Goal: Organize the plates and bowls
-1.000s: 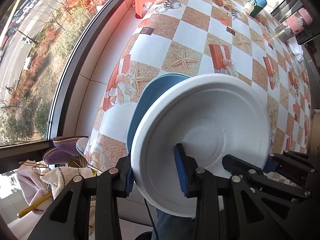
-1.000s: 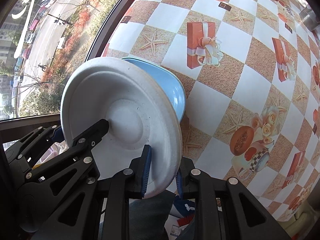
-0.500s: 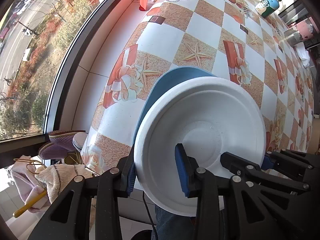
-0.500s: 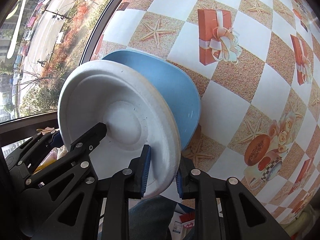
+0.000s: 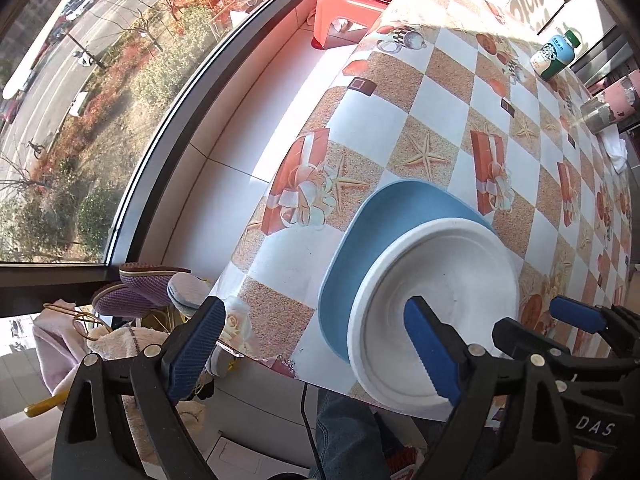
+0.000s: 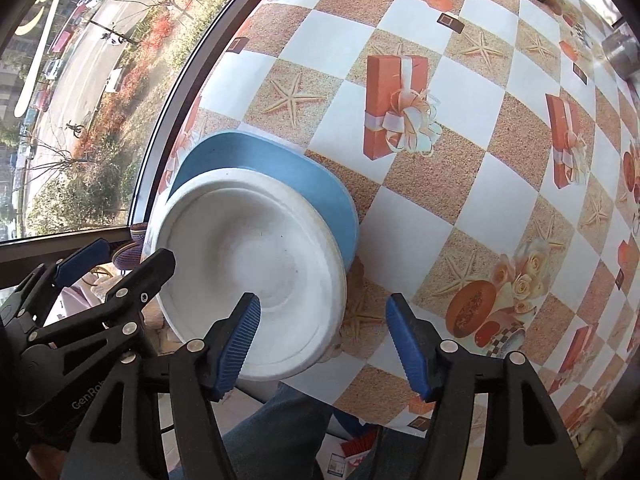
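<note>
The white plate (image 5: 434, 300) lay nested on the blue plate (image 5: 384, 224) at the near corner of the table (image 5: 400, 88), its near rim hanging over the edge. It sat between the two hands: the left gripper (image 5: 316, 344) and the right gripper (image 6: 324, 340) each stood astride one side of the rim, jaws opening and pads clear of it, gripping nothing. Both were about equally near, so lifting straight away looked the safest exit.

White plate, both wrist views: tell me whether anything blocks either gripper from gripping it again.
Nothing visible does. The white plate rests on the blue plate, its rim between the opening jaws of the left gripper and right gripper.
</note>
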### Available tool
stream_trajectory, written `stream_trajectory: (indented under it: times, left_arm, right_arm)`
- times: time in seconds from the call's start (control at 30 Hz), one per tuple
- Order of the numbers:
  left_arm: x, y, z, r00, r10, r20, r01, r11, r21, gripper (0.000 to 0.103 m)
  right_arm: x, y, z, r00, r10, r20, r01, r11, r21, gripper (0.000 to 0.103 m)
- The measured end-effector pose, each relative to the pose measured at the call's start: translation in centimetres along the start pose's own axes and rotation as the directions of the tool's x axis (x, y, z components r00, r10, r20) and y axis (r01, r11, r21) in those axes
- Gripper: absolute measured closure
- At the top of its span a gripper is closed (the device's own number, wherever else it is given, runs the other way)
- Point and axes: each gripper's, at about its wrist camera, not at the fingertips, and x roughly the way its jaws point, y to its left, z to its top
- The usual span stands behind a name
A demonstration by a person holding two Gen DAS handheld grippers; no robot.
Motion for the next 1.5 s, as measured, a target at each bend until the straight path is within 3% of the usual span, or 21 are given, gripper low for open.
stream_trajectory:
  times: [0.1,0.13,0.27,0.4,0.53,1.5]
  left_arm:
    - [-0.2,0.0,0.0,1.0,0.022,-0.01,-0.022,1.0,0.021,0.0]
    - [-0.4,-0.2,-0.2,0.999,0.037,0.002,-0.037,0.998,0.041,0.0]
    - [-1.8,-1.4,-1.3,0.989,0.109,0.096,-0.123,0.98,0.153,0.001]
    - [-2.9,-2.1,-2.2,0.991,0.074,0.115,-0.099,0.967,0.235,0.001]
    - [-3.4,-2.8,-3.1,0.989,0.076,0.125,-0.11,0.95,0.292,0.001]
    - [-3.1,-4.1,-3.6,0.995,0.041,0.088,-0.067,0.945,0.319,0.001]
  right_arm:
    - [-1.0,-0.4,-0.2,0.999,0.029,0.022,-0.029,1.0,0.011,0.011]
    - [-1.3,-0.5,-0.3,0.999,0.038,0.038,-0.039,0.999,0.016,0.0]
    - [-2.5,-0.2,-1.2,0.996,-0.026,0.09,0.027,1.0,-0.009,0.0]
    - [-3.7,1.0,-1.5,0.985,-0.108,0.138,0.116,0.992,-0.05,0.0]
    - [-4.6,0.9,-2.0,0.983,-0.104,0.151,0.11,0.993,-0.033,0.0]
    - [-4.9,0.4,-2.9,0.985,-0.121,0.121,0.122,0.992,-0.005,0.0]
